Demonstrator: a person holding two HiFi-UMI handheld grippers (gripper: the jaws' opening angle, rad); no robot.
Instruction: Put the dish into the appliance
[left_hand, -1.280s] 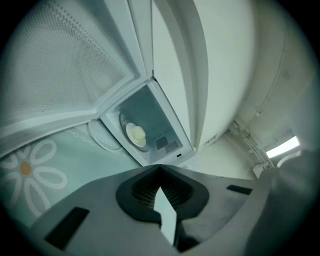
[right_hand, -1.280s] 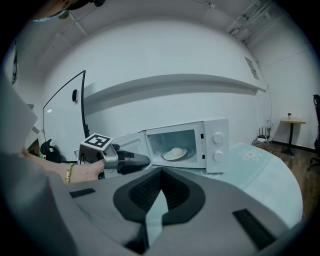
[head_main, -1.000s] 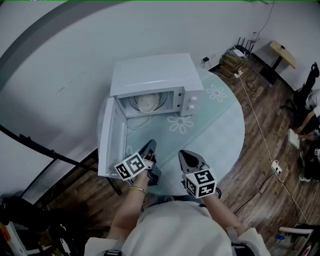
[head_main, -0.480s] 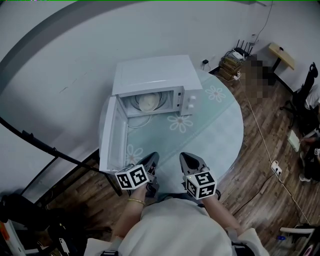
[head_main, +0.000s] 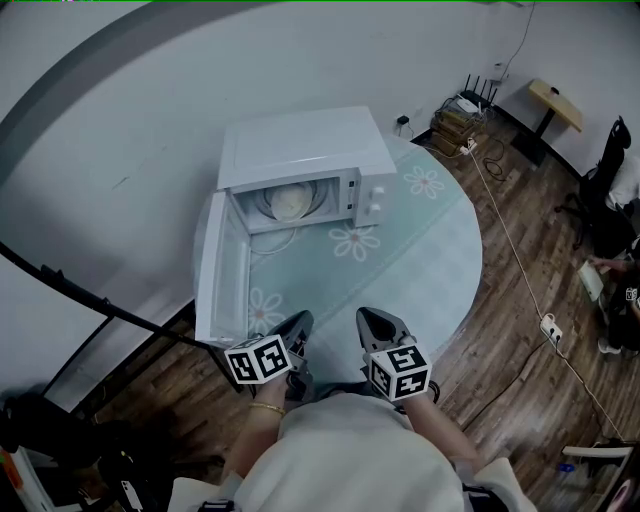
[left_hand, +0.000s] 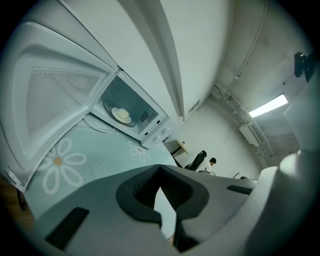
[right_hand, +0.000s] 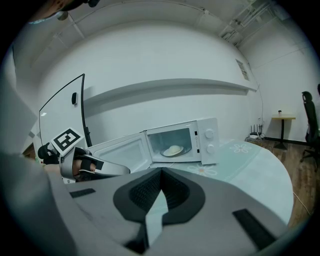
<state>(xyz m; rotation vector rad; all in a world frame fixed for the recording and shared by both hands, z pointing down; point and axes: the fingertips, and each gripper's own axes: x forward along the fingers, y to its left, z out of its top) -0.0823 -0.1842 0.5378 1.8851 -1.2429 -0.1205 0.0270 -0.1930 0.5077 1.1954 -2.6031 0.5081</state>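
Note:
A white microwave (head_main: 300, 160) stands at the back of the round table with its door (head_main: 222, 268) swung open to the left. A pale dish (head_main: 289, 203) sits inside on the turntable; it also shows as the dish (left_hand: 121, 115) in the left gripper view and the dish (right_hand: 173, 150) in the right gripper view. My left gripper (head_main: 297, 328) and right gripper (head_main: 374, 324) hover side by side over the table's near edge, well short of the microwave. Both are shut and empty: left gripper (left_hand: 161, 175), right gripper (right_hand: 161, 174).
The table (head_main: 430, 250) wears a pale green cloth with flower prints. The open door overhangs its left side. Wooden floor (head_main: 520, 300) with a cable and power strip lies to the right, where a person (head_main: 620, 290) sits at the frame edge. A curved white wall stands behind.
My left gripper has drawn back toward my body, away from the microwave door. The right gripper has hardly moved. The dish stays inside.

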